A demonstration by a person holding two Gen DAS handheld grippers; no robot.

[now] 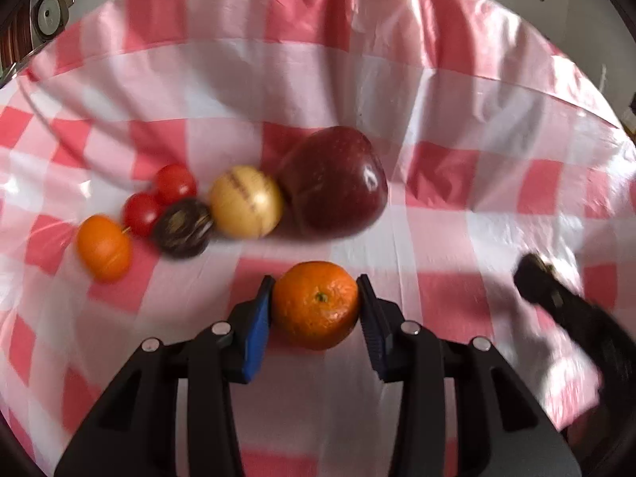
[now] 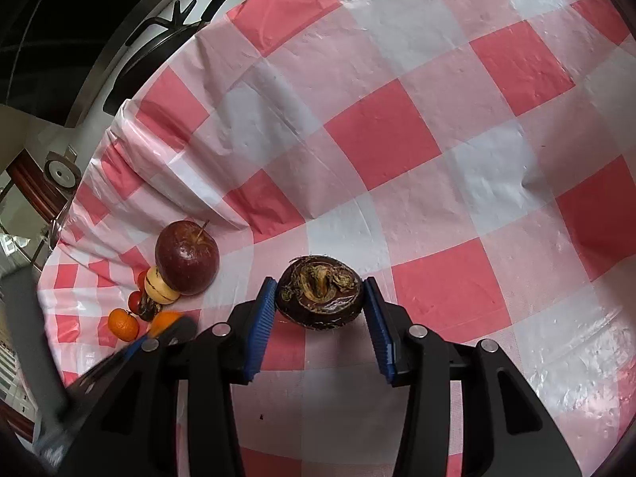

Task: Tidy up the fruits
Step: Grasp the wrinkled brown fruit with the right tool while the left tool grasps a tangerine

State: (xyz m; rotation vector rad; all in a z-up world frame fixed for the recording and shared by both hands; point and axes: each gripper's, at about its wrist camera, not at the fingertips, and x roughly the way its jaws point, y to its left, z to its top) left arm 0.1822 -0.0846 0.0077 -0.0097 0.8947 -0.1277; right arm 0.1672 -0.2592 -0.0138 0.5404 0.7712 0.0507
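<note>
Two wrist-camera views over a table covered by a red, pink and white checked plastic cloth [image 1: 457,91].

Left view, somewhat blurred: a row of fruit lies across the middle of the cloth, well in from its edges. From the left come a small orange fruit [image 1: 104,247], two cherry tomatoes [image 1: 159,198] side by side, a dark brown round fruit [image 1: 183,227], a yellow round fruit [image 1: 245,201] and a large dark red apple [image 1: 334,183]; neighbours look to be touching or very nearly so. Nearer the camera, just in front of the apple, the left gripper [image 1: 316,306] has its blue pads pressed on either side of a mandarin [image 1: 316,304], jaws narrowed onto it. At the right edge of the view a blurred black shape is the other gripper's tip.

Right view, sharp: the same row sits toward the left edge of the cloth, apple at its far end. In the centre the right gripper [image 2: 320,298] holds a dark brown, rough-topped fruit [image 2: 320,298] between its blue pads, jaws drawn in against its sides, over a bare stretch of cloth
</note>
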